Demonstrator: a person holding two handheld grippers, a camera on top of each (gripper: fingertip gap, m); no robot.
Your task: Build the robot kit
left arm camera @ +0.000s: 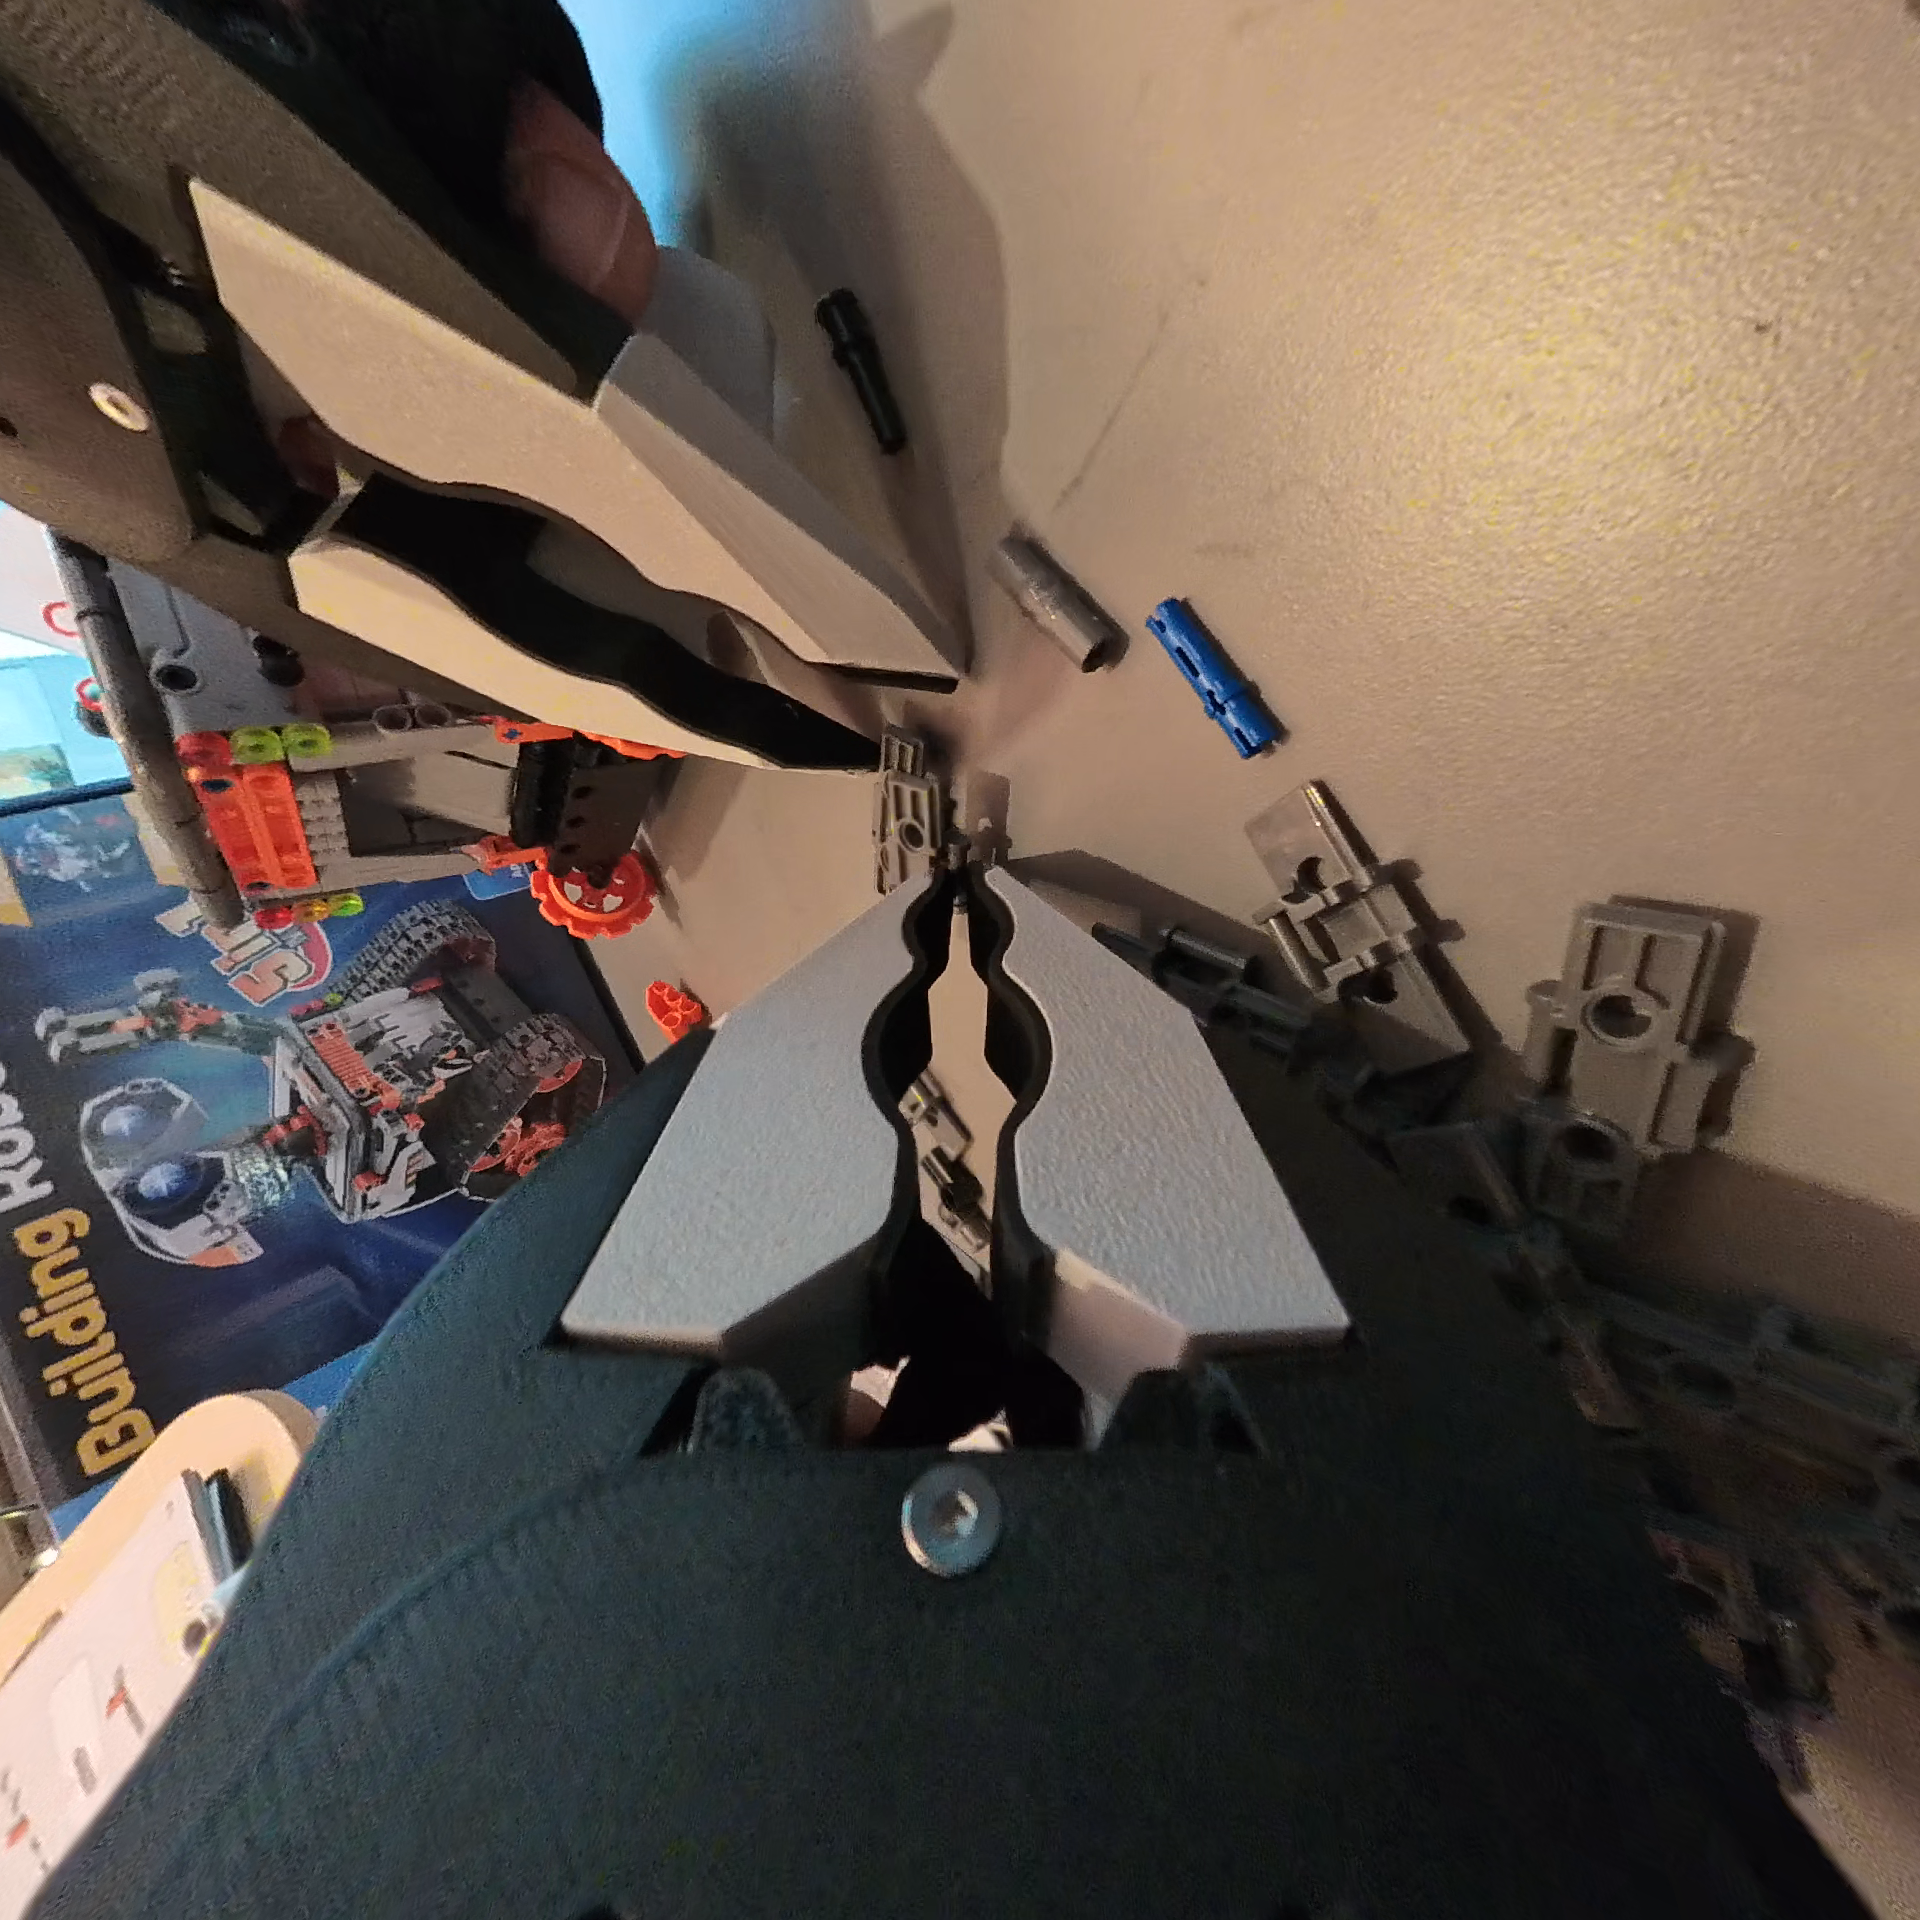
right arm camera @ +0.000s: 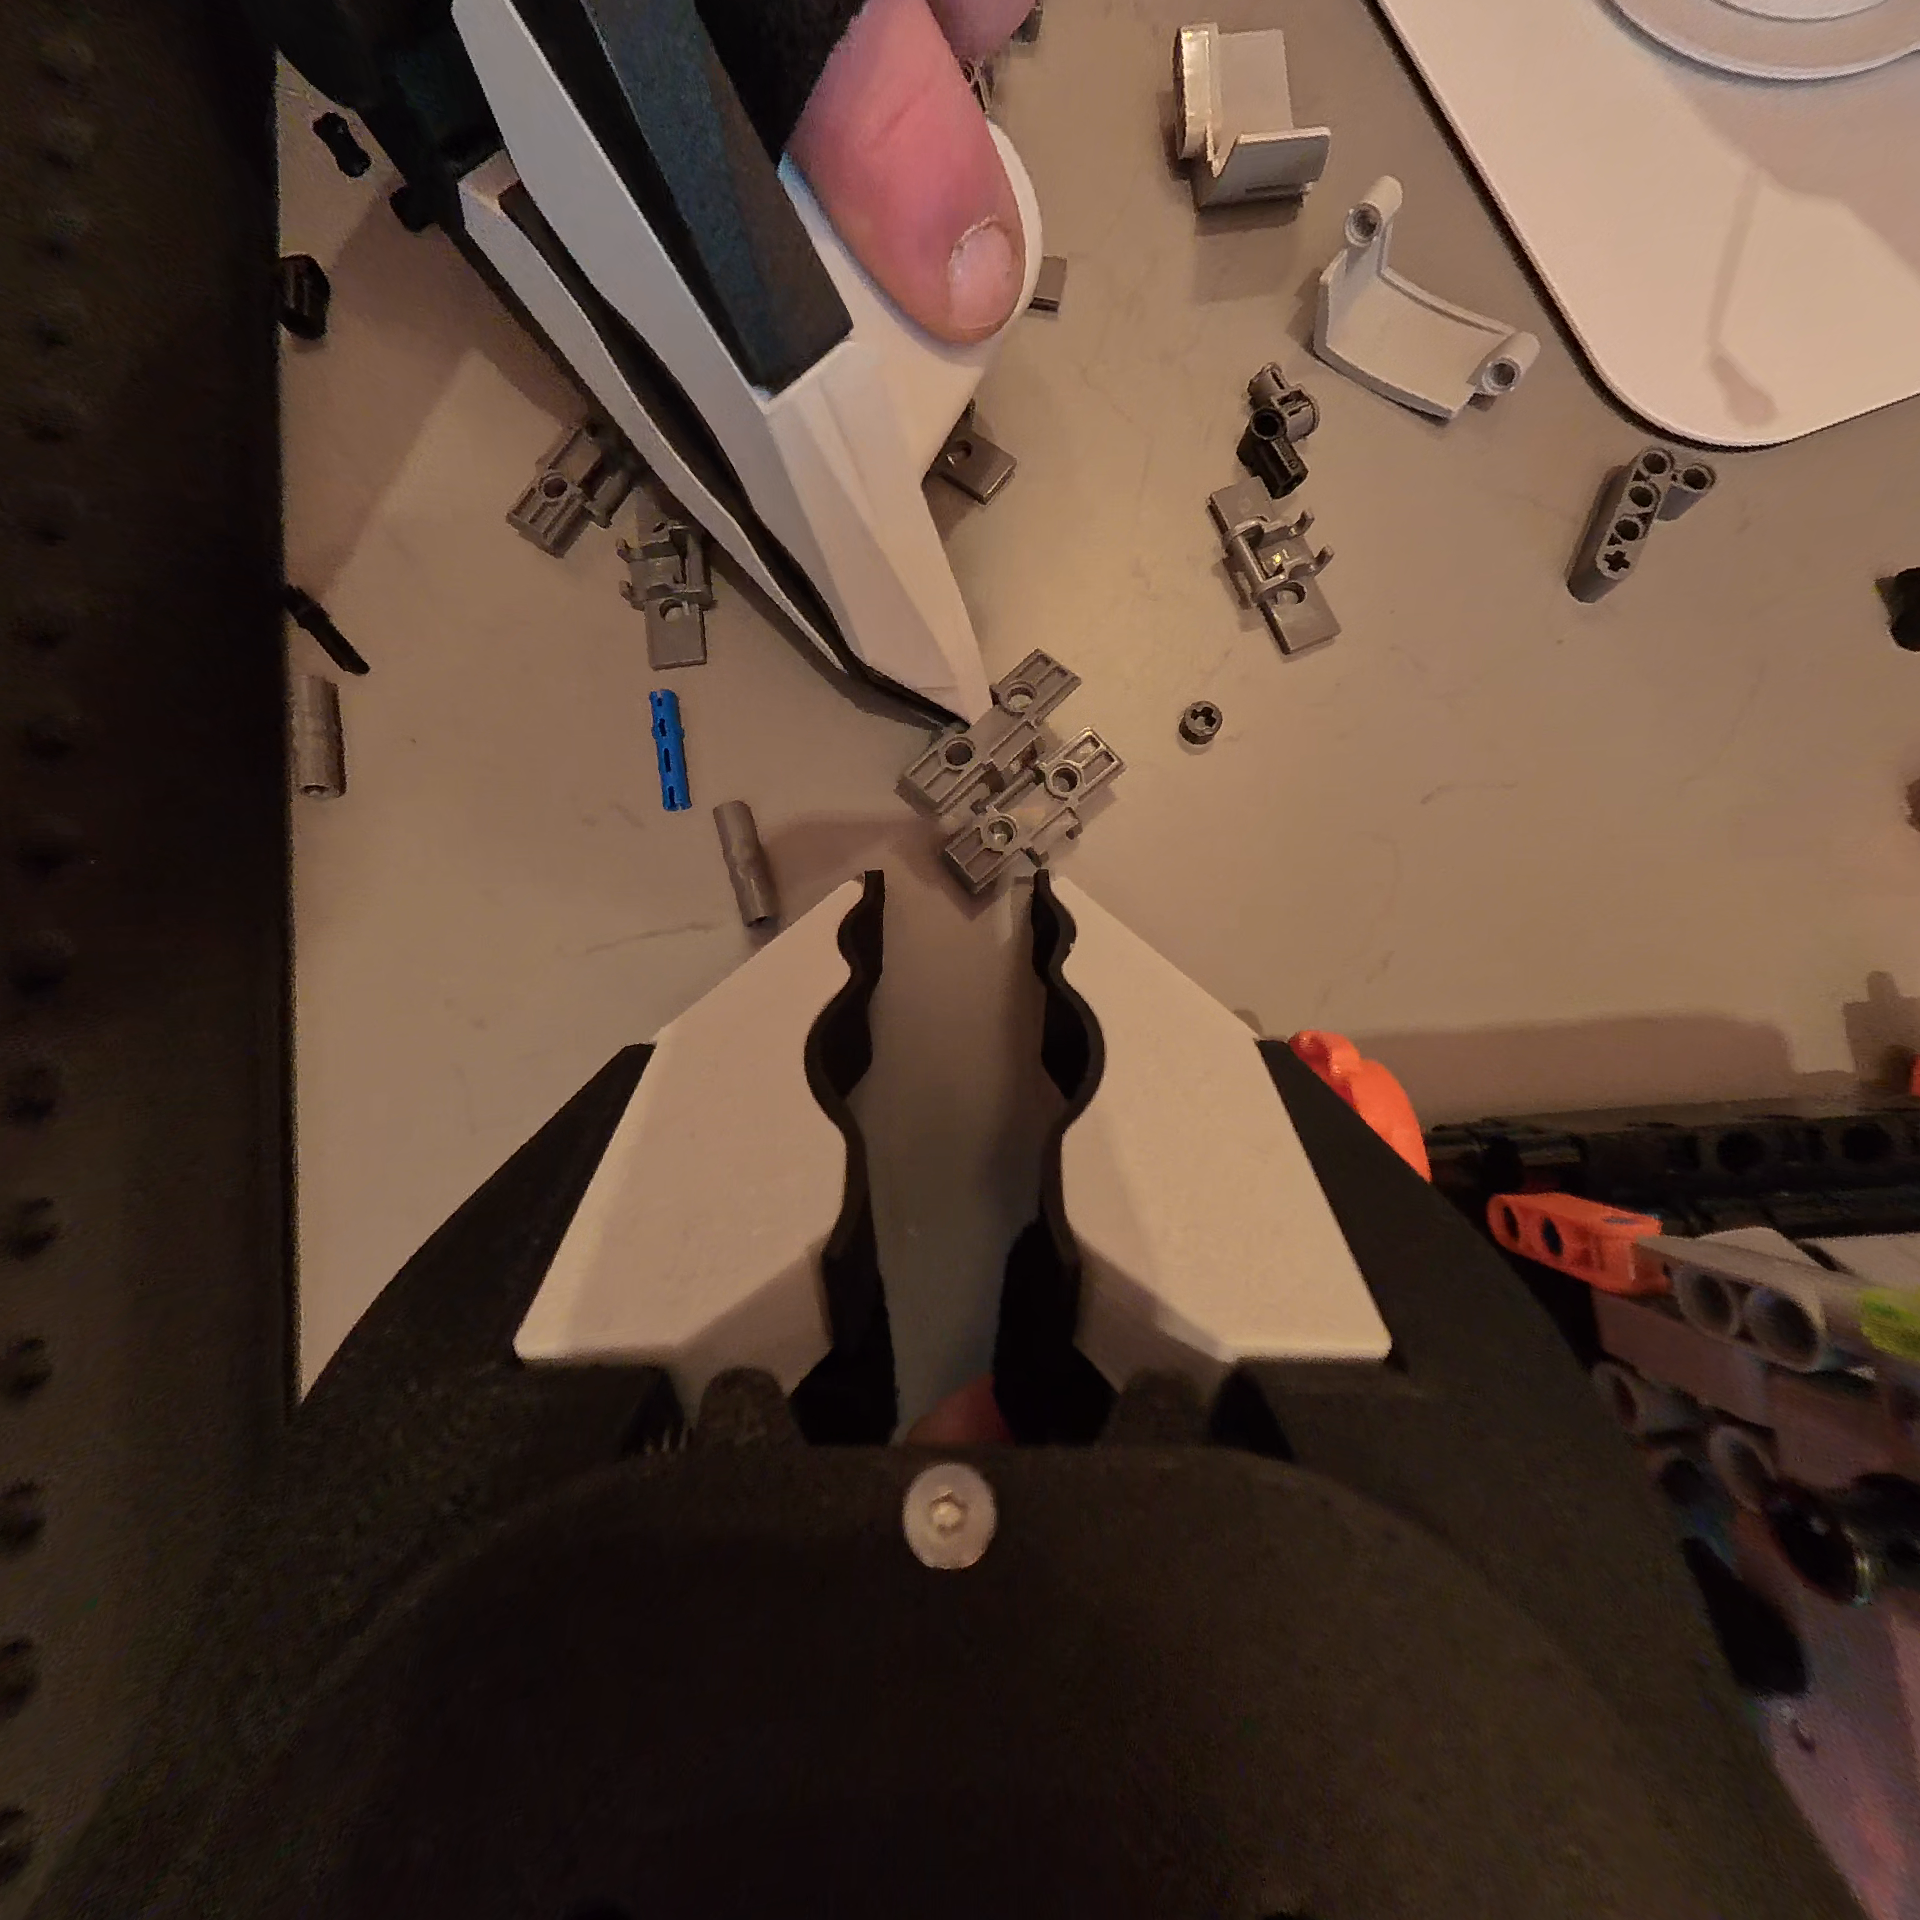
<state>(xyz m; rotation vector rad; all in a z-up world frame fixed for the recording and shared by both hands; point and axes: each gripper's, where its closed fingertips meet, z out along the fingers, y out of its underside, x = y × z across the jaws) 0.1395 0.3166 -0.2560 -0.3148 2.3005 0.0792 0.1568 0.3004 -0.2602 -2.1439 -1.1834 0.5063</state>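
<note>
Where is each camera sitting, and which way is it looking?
Left wrist view: sits on the left gripper, looking along its shut fingers at the grey track links; the right gripper and a fingertip show.
Right wrist view: sits on the right gripper, looking down at the table; its open fingers, the left gripper and a thumb show.
Shared: the links and the blue pin.

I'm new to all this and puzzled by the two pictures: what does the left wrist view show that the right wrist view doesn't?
Only the left wrist view: a blue toy box and an orange gear.

Only the right wrist view: a white curved panel and a white device.

Both: the grey link pieces between the claws, the blue pin and the beige table.
</note>
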